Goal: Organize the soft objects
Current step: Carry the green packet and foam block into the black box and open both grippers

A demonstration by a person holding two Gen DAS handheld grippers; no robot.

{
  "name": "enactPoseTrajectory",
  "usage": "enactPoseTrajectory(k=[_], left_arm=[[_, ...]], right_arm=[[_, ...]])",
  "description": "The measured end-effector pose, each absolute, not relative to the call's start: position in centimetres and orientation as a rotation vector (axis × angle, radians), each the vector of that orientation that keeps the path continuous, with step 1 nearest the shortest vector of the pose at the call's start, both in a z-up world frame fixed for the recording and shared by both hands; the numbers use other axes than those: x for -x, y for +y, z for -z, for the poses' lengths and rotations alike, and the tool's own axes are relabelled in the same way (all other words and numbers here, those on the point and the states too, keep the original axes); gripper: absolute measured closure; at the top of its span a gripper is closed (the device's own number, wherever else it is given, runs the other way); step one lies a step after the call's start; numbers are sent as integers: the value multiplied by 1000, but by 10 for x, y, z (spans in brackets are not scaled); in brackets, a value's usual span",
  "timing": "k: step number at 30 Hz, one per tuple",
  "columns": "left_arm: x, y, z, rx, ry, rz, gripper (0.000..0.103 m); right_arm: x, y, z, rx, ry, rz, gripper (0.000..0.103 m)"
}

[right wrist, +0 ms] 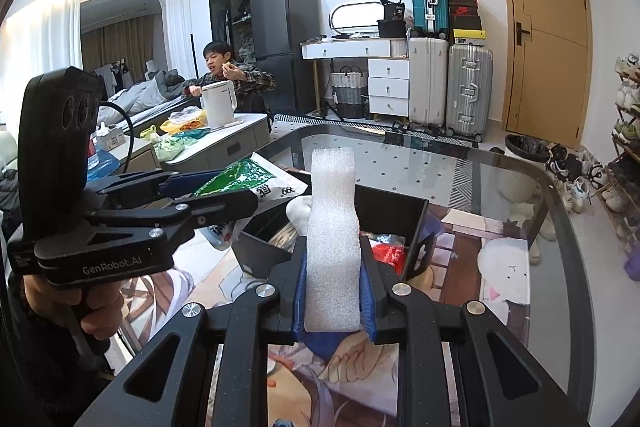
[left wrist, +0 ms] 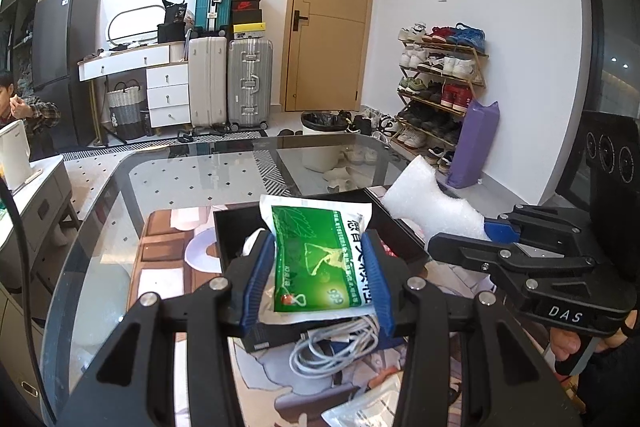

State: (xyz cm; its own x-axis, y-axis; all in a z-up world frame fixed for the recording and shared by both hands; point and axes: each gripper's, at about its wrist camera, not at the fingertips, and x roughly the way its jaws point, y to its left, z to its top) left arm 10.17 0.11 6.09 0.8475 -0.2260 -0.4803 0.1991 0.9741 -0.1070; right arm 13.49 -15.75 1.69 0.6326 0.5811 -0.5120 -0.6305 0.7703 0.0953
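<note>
Two hand-held grippers hover above a glass desk (left wrist: 168, 183). The left gripper (left wrist: 318, 277) is clenched on a green and white packet (left wrist: 320, 259), held over an open black box (right wrist: 400, 215). The right gripper (right wrist: 332, 291) grasps a white foam strip (right wrist: 332, 239) standing upright, just beside the box. A coiled white cable (left wrist: 340, 347) lies on the desk below the packet.

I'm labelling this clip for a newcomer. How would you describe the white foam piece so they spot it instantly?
Start at the glass table and find the black open box on it. Just in front, the right tool is shut on the white foam piece, holding it upright. Unlike the glossy green packet in the left tool, it is plain, unprinted and bubbly-textured.
</note>
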Motion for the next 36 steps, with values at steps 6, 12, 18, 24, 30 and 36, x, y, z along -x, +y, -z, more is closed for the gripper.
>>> enactPoseTrajectory(k=[6,12,18,24,30,36], left_arm=[[-116,5,-55,61,523,202,59],[-131,10,-45,67,545,176,59],[-147,11,-35,63,568,155,59],[-159,7,-25,43,587,156,59],[-166,2,-17,20,605,175,58],[-169,2,-15,33,624,185,50]], right_arm=[[-147,-149,-15,96,563,-690,81],[-164,-144,-7,96,596,-666,81],[-184,-139,5,98,629,-649,81],[-198,-130,14,135,640,-626,81],[-210,-126,19,162,649,-611,81],[-206,-126,18,195,623,-611,61]])
